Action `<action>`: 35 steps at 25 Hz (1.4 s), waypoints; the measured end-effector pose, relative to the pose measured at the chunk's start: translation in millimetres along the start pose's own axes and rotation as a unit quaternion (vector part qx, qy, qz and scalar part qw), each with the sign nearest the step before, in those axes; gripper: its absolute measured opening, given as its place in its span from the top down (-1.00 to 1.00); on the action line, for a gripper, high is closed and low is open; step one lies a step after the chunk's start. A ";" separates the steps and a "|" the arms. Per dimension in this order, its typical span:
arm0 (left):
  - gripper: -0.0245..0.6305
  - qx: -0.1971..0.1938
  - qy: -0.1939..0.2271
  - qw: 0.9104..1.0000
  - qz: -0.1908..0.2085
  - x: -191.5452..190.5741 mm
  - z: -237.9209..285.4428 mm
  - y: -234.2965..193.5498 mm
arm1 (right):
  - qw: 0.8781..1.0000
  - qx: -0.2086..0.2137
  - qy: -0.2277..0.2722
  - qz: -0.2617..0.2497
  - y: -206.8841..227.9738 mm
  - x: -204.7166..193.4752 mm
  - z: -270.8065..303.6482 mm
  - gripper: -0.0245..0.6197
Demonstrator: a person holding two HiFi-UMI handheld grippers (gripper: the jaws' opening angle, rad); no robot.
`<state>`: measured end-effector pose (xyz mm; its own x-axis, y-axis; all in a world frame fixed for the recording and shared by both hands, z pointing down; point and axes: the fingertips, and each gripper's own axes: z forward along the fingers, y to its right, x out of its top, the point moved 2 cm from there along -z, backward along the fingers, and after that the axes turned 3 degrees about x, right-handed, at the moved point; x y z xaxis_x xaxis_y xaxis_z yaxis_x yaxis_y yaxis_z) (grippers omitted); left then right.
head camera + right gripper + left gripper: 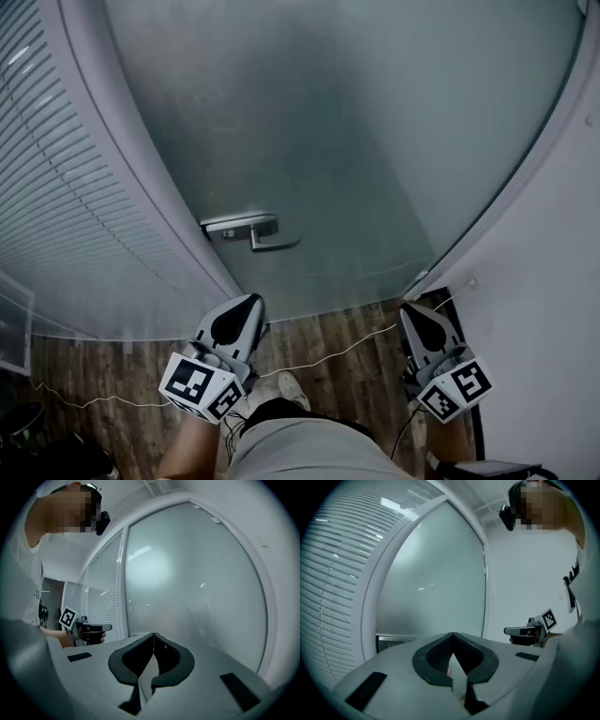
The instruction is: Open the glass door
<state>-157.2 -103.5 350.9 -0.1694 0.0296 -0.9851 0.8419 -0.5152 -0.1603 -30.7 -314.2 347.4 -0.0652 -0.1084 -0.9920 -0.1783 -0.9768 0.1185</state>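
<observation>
The frosted glass door (pixel 356 122) fills the head view, with a silver lever handle (pixel 253 231) at its left edge, the lever pointing right. My left gripper (pixel 249 302) hangs low in front of the door, below the handle and apart from it, jaws together and empty. My right gripper (pixel 406 309) is near the door's lower right corner, also shut on nothing. In the left gripper view the shut tips (pixel 453 634) face the door, with the handle plate (pixel 396 642) to the left. The right gripper view shows its tips (pixel 153 633) closed before the glass.
A window with horizontal blinds (pixel 56 187) runs along the left of the door frame. A white wall (pixel 553 328) stands close on the right. Below are a wooden floor (pixel 328 333), a thin cable (pixel 319 357) and the person's shoe (pixel 291 386).
</observation>
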 end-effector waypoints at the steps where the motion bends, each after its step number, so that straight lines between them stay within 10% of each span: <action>1: 0.93 0.004 0.000 1.000 0.001 0.9 2.8 -6.2 | 1.000 0.008 -0.003 -0.002 0.2 -0.4 11.5 0.92; 16: 0.93 0.071 -0.019 0.997 -0.006 -7.0 27.4 -80.1 | 0.987 0.134 -0.078 -0.049 -2.4 -22.9 150.7 0.90; 35: 0.93 0.190 -0.006 0.981 -0.030 -14.5 27.0 -80.9 | 0.935 0.281 -0.189 -0.104 4.2 -74.9 233.8 0.39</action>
<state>-236.7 -85.4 379.9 -0.2215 0.0601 -0.9733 0.5784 -0.7955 -0.1807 -256.2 -267.1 432.5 -0.2949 0.2500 -0.9223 -0.7070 -0.7063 0.0346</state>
